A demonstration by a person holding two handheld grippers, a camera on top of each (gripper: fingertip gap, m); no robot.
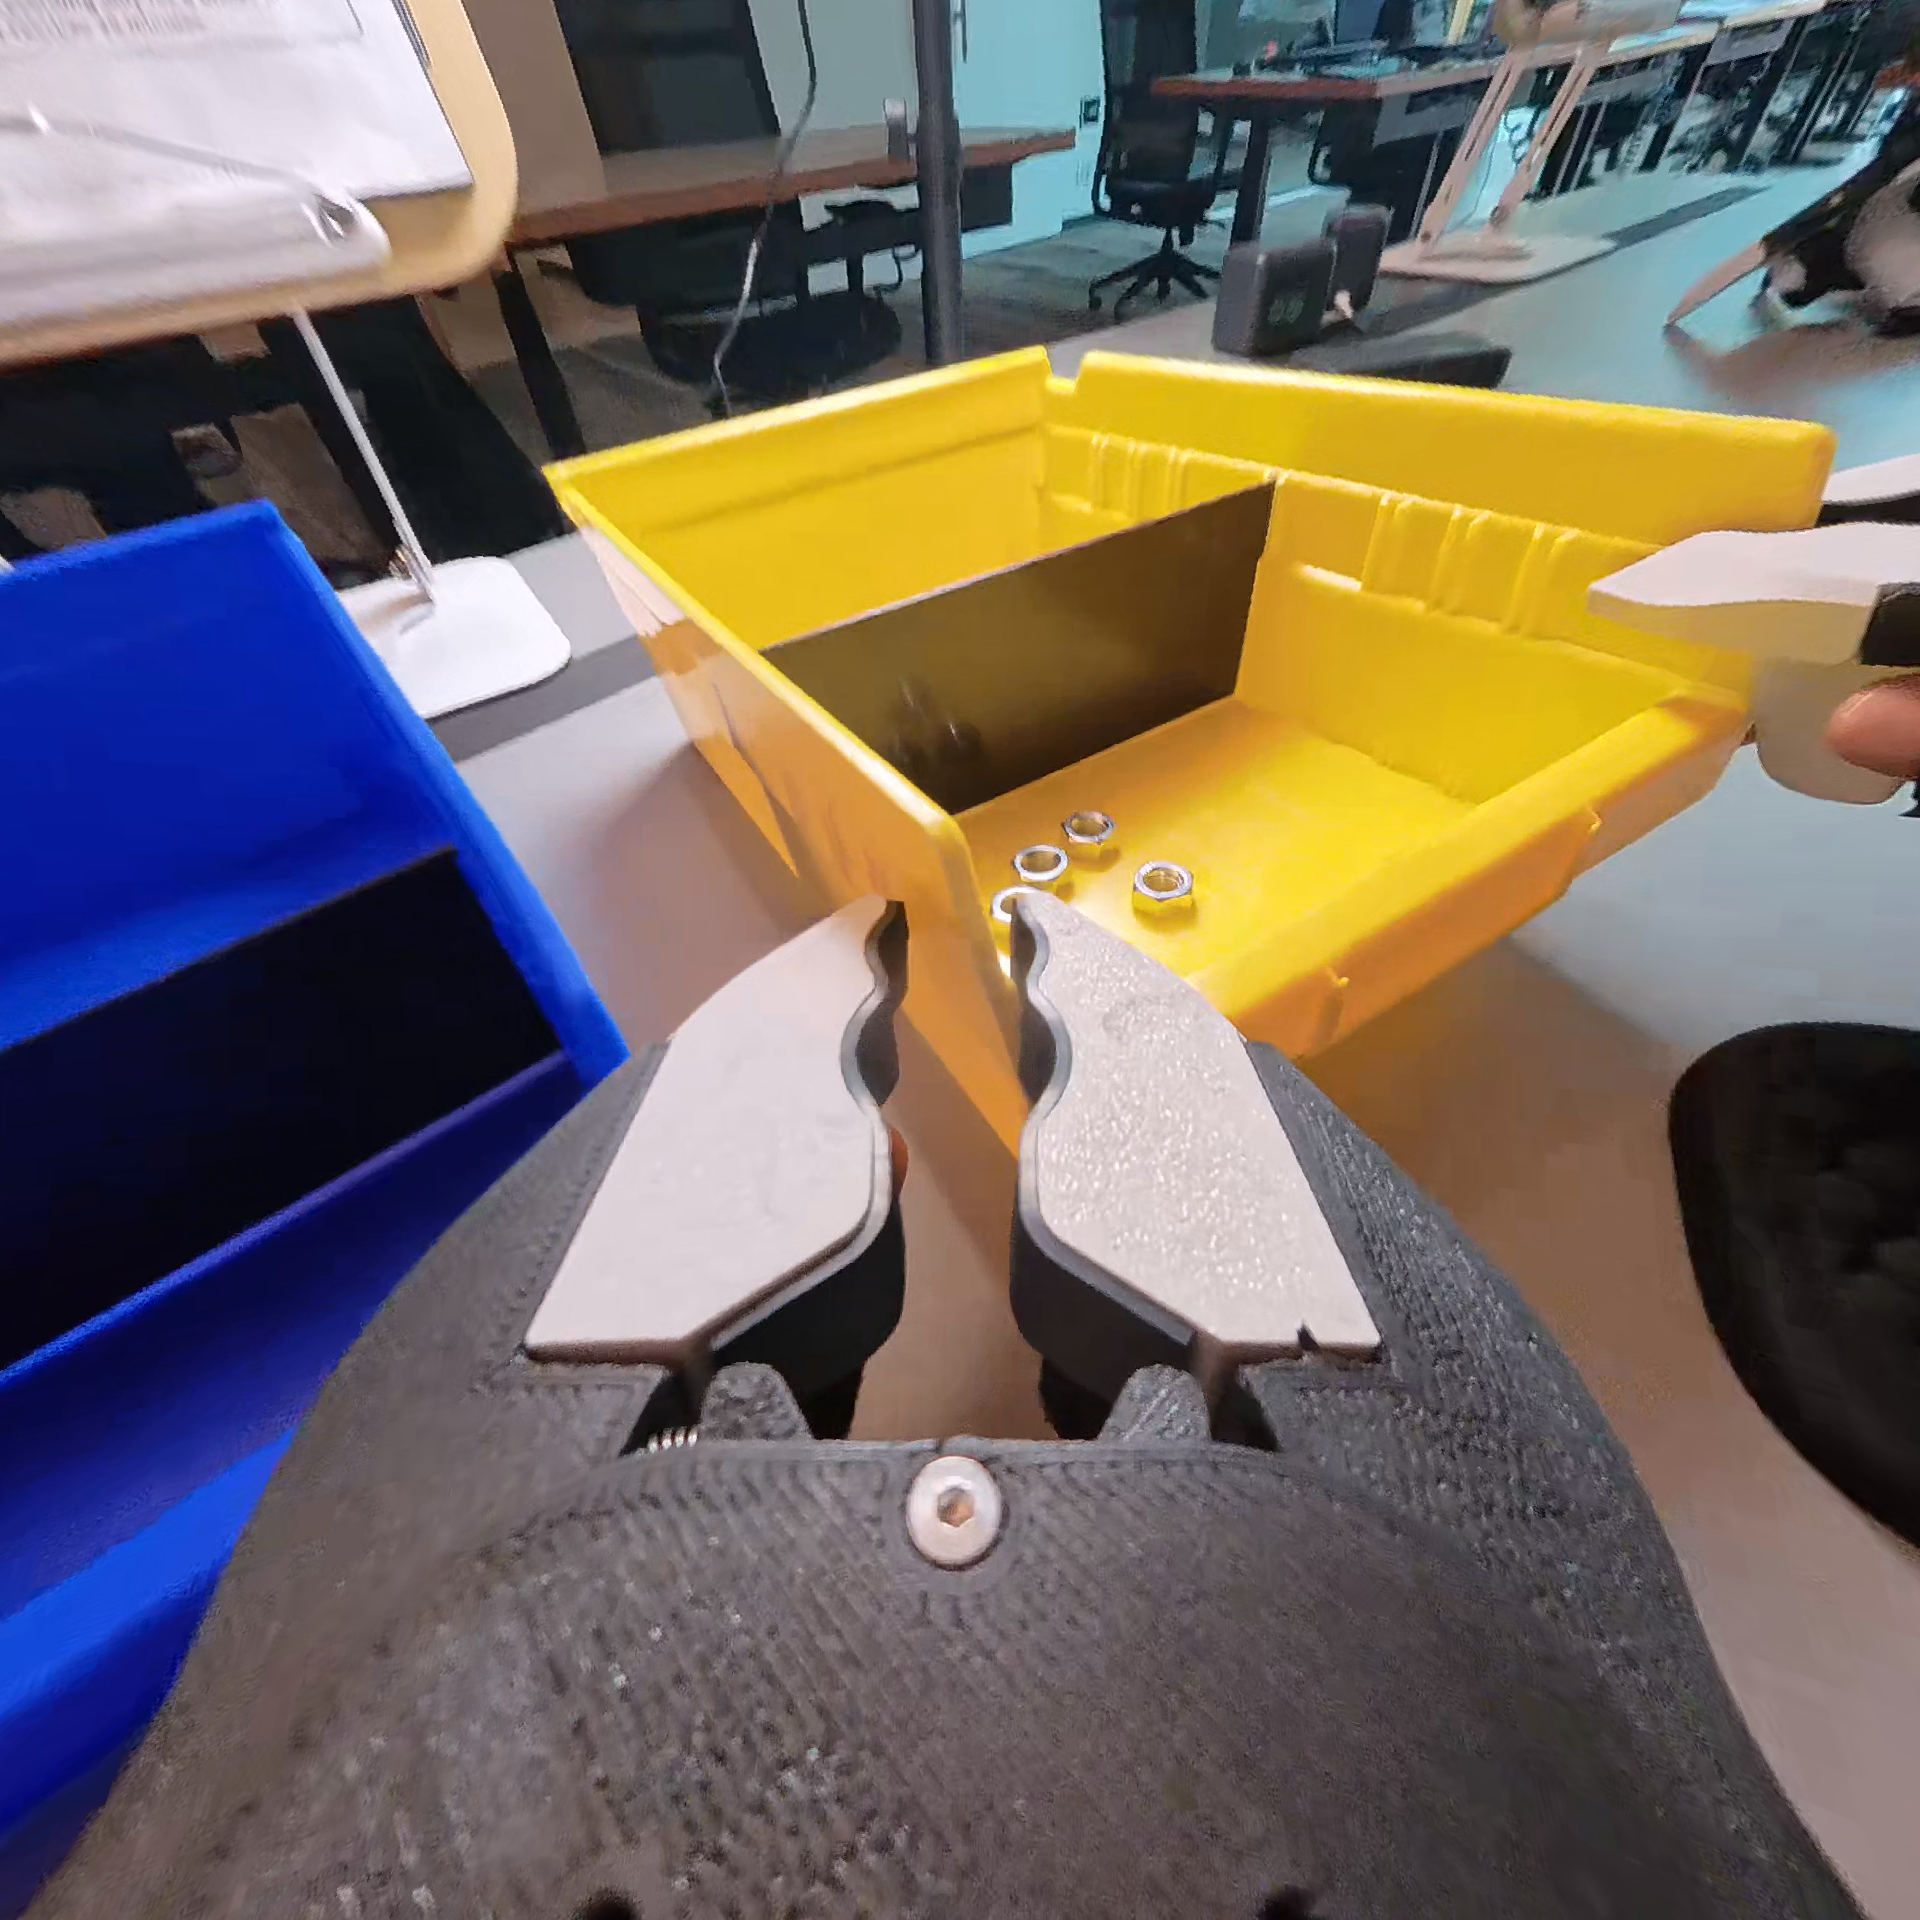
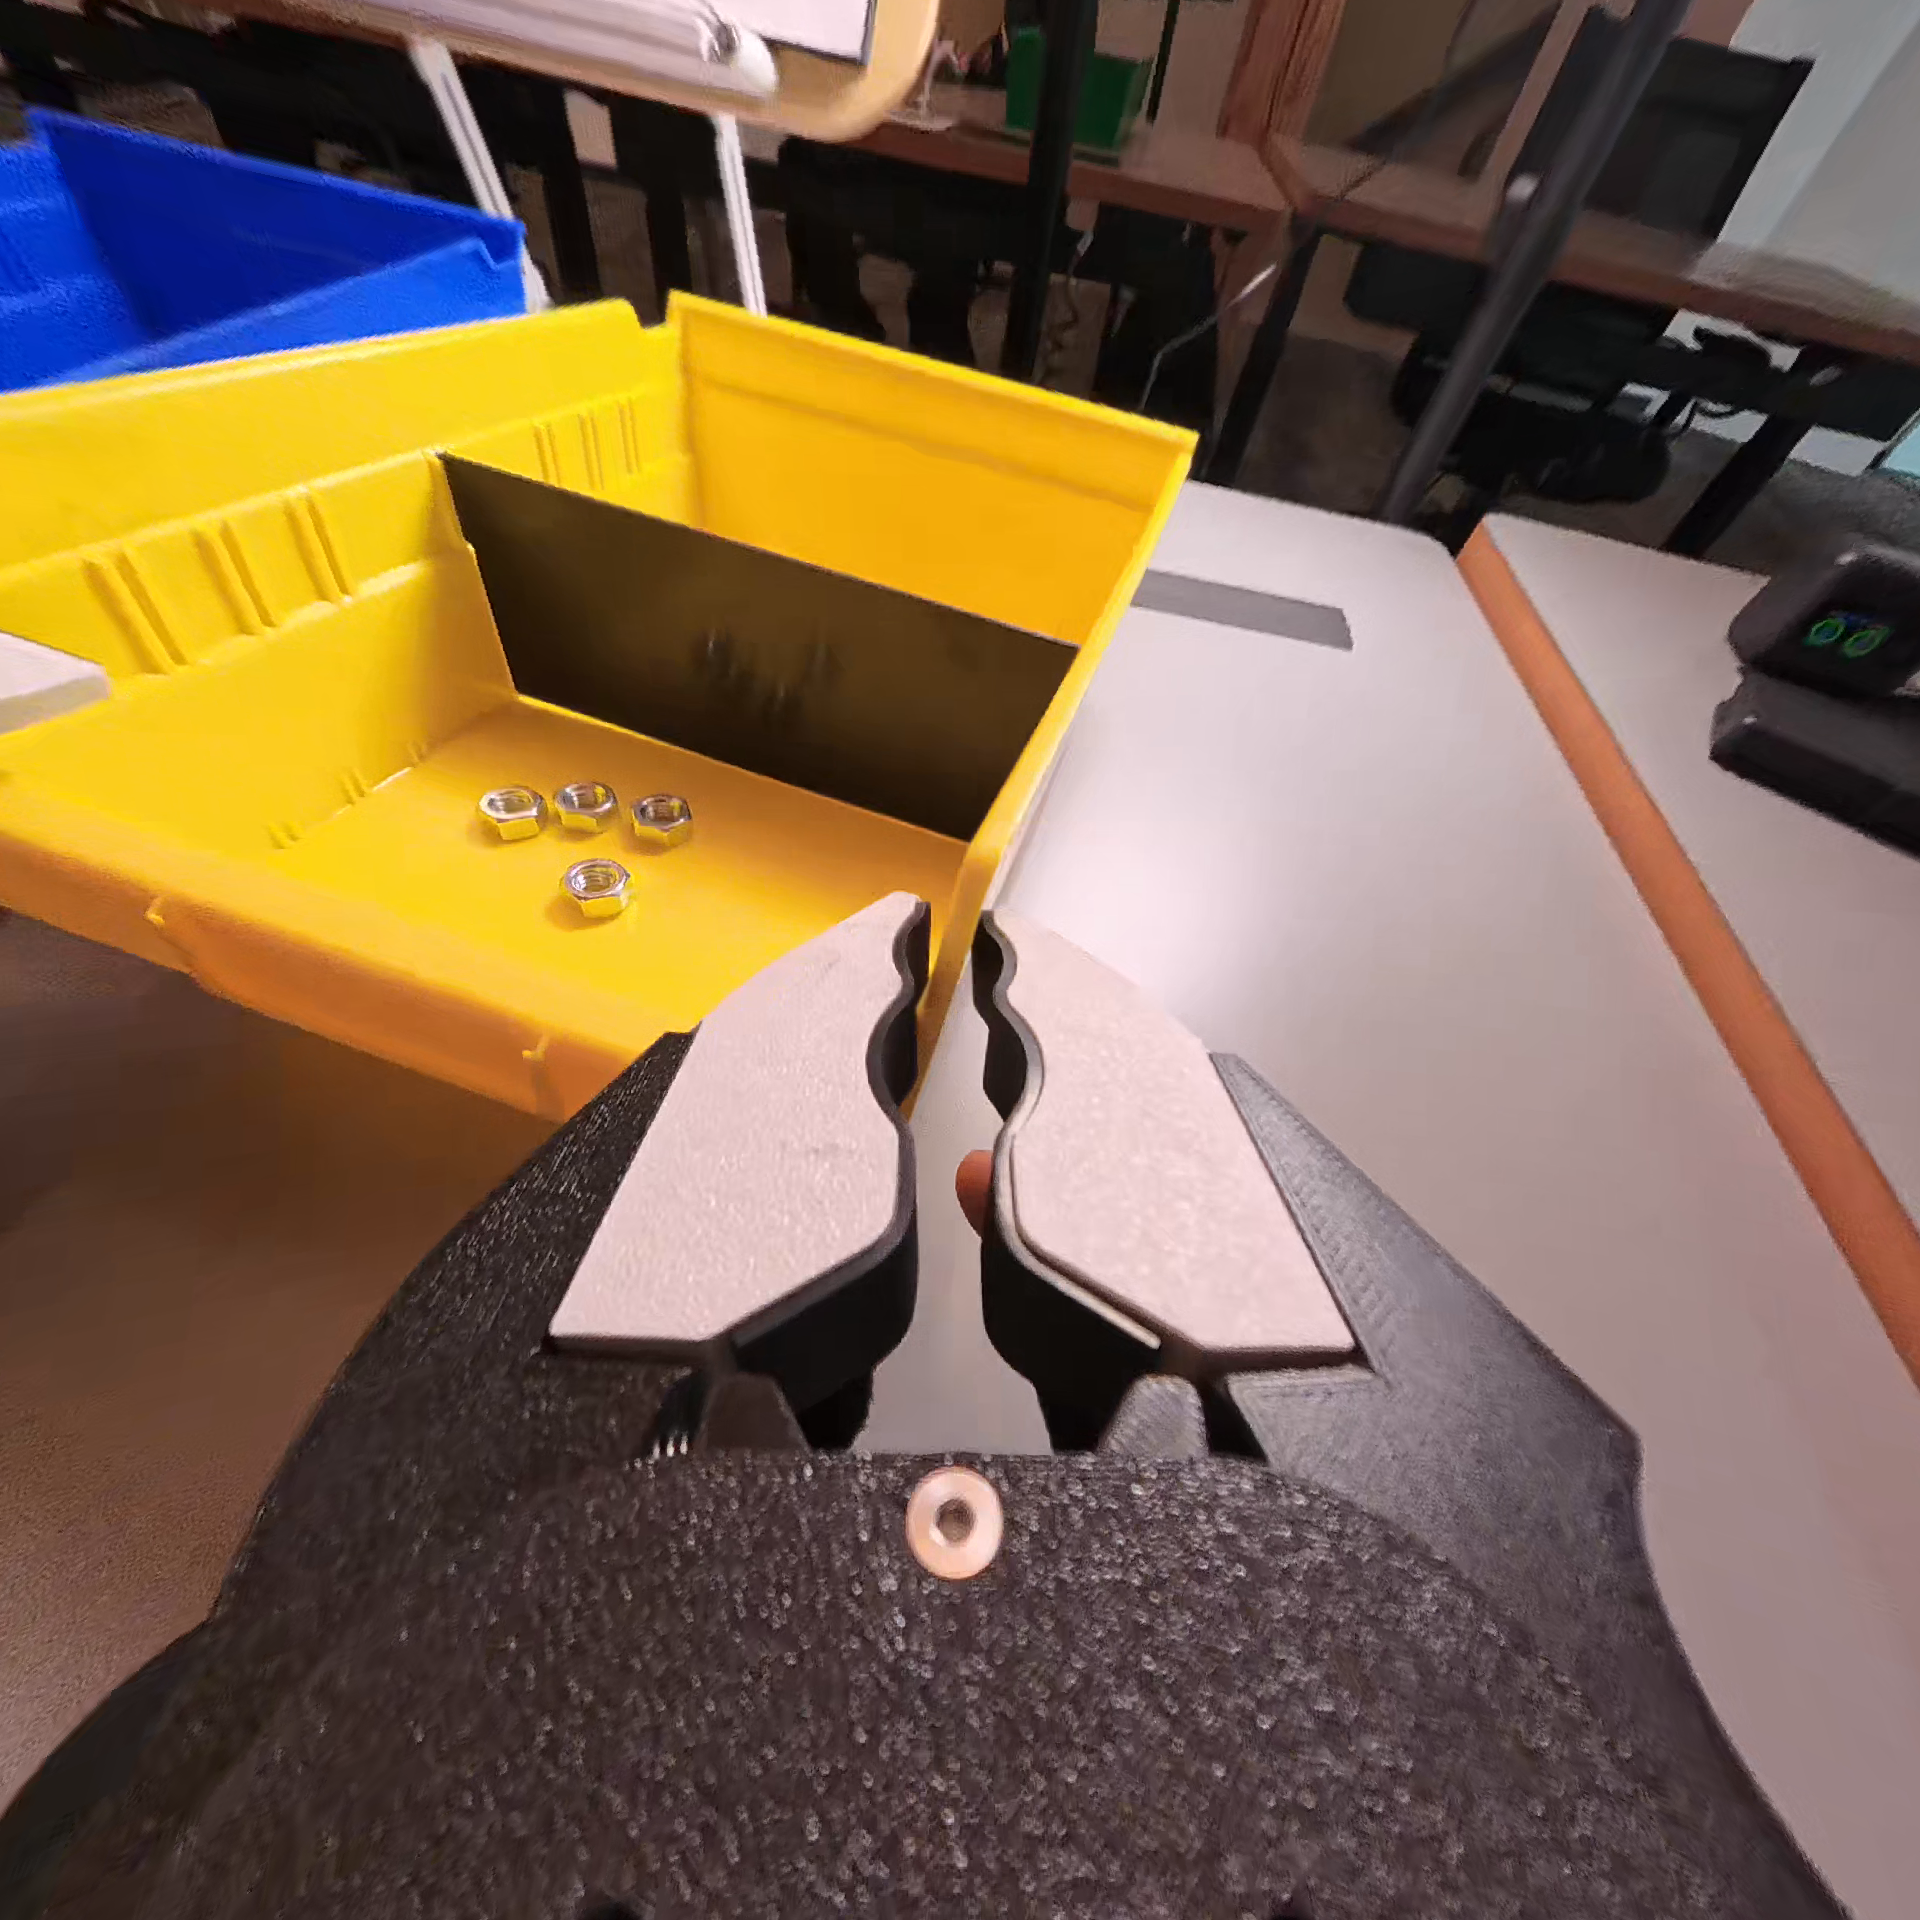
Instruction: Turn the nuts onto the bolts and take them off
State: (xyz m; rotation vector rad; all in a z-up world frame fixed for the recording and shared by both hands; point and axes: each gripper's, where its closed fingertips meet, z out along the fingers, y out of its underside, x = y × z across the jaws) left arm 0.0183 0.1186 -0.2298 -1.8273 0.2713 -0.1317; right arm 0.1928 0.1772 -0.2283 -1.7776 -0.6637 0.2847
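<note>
Several silver hex nuts lie loose on the floor of the front compartment of a yellow bin, in front of its black divider. No bolts are in view. My left gripper is open and empty, its tips over the bin's near left wall, close to the nuts. My right gripper is empty with a narrow gap between its jaws, at the bin's near right corner. It also shows in the left wrist view, over the bin's right side.
A blue bin stands left of the yellow one. A white stand base sits behind them on the grey table. A black device lies on the adjoining table at right. A dark chair is at the right edge. The left gripper's tips are roughly 20 cm from the right gripper's.
</note>
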